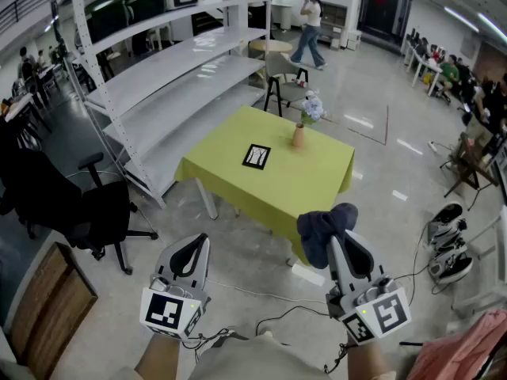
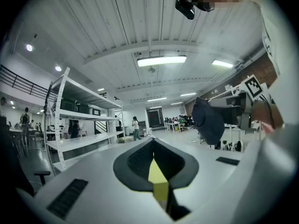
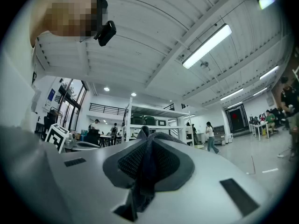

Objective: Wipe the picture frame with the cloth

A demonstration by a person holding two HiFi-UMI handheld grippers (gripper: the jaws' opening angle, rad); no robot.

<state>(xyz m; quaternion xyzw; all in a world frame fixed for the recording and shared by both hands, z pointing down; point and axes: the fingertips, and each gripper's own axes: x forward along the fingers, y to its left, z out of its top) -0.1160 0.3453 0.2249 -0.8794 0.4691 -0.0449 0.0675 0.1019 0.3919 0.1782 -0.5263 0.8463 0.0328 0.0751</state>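
The picture frame (image 1: 256, 156) lies flat in the middle of the yellow-green table (image 1: 230, 176), well ahead of both grippers. My right gripper (image 1: 341, 241) is held above the floor in front of the table. It is shut on a dark blue cloth (image 1: 322, 228), which bunches over its tips; in the right gripper view the cloth (image 3: 145, 171) is pinched between the pads. My left gripper (image 1: 194, 245) hangs level with it to the left, shut with nothing in it. In the left gripper view, the left gripper (image 2: 154, 161) shows only a sliver of yellow table between its jaws, and the cloth (image 2: 208, 120) hangs at the right.
A small vase of flowers (image 1: 300, 130) stands on the table behind the frame. White shelving (image 1: 170, 66) runs along the left, a black office chair (image 1: 83, 204) sits near left, and a chair (image 1: 283, 79) stands beyond the table. Cables and gear (image 1: 446, 244) lie on the floor at the right.
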